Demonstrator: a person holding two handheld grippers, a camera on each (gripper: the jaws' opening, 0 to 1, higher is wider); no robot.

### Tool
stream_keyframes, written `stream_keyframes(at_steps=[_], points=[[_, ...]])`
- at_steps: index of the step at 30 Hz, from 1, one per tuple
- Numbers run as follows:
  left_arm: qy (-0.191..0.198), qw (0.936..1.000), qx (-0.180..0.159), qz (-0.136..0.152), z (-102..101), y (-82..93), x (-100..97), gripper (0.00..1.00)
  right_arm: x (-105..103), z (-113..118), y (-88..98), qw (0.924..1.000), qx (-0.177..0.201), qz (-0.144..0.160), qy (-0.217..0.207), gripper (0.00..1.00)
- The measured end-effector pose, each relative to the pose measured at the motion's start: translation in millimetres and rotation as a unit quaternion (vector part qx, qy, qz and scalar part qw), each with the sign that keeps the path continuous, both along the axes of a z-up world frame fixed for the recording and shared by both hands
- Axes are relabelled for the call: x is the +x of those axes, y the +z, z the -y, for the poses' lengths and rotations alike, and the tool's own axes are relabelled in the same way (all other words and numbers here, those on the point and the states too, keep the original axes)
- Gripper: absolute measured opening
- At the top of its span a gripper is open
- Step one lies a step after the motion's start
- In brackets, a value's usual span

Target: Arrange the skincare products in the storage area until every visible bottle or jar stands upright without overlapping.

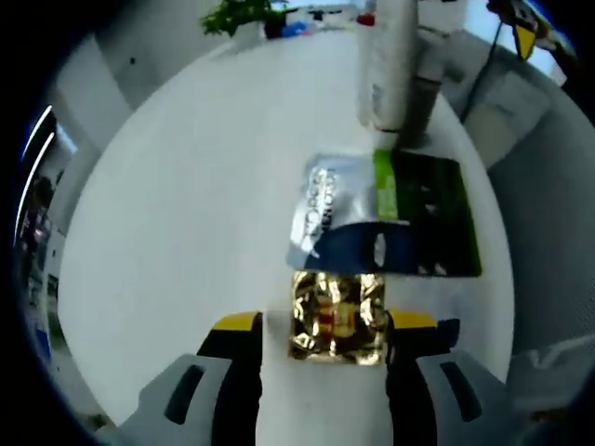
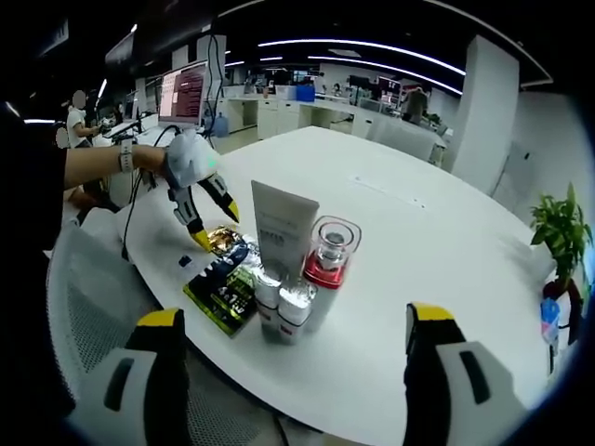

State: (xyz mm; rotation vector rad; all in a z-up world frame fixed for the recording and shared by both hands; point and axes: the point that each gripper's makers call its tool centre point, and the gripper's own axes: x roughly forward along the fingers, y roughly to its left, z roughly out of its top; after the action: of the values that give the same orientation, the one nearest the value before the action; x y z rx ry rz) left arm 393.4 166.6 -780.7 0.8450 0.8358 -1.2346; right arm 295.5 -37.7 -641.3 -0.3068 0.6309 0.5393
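On the white table (image 2: 437, 242) near its edge stands a small cluster of skincare products: a white tube (image 2: 282, 232) standing on its cap, a second white tube (image 2: 296, 311) close beside it, and a clear jar (image 2: 329, 255) with a red band, all upright and pressed close together. Just left of them in the right gripper view lie three flat sachets, overlapping: a dark green one (image 2: 223, 295), a silver-blue one (image 2: 228, 260) and a gold one (image 2: 221, 242).

From the left gripper view, the gold sachet (image 1: 339, 318) lies flat between the yellow-tipped jaws of the left gripper (image 1: 325, 325). The jaws stand apart on either side of it; whether they touch its edges is hard to tell. Beyond it the silver-blue sachet (image 1: 330, 209) overlaps the green sachet (image 1: 432, 214), and the tall tube (image 1: 386, 60) rises at the far end, blurred.

The right gripper view also shows the left gripper (image 2: 214, 228) held by a white-gloved hand (image 2: 186, 158), tips down at the gold sachet. The right gripper (image 2: 293, 330) hangs back off the table edge, jaws wide apart, nothing between them. A potted plant (image 2: 562, 232) stands at the table's far side.
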Motion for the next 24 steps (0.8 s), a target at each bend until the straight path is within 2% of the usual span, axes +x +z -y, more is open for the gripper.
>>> stream_keyframes(at_steps=[3,9,18,21,24], points=[[0.003,1.0000,-0.001,-0.005,0,-0.4,-2.2,0.47,0,1,0.6,1.0000,0.000,0.001,0.000,0.99],[0.005,1.0000,0.005,0.006,-2,1.1,-3.7,0.46,-1,1,-1.0,1.0000,-0.001,0.000,0.002,0.99],[0.019,0.9997,-0.007,0.015,-4,10.9,-8.7,0.47,-4,2,-2.8,1.0000,0.002,0.000,0.002,0.99],[0.036,0.9989,-0.019,0.025,-5,18.4,-9.0,0.47,-4,2,-4.6,1.0000,0.004,0.000,0.000,0.99],[0.053,0.9971,-0.046,0.029,-3,28.7,-12.8,0.47,-5,2,-5.2,1.0000,0.006,0.000,0.000,0.99]])
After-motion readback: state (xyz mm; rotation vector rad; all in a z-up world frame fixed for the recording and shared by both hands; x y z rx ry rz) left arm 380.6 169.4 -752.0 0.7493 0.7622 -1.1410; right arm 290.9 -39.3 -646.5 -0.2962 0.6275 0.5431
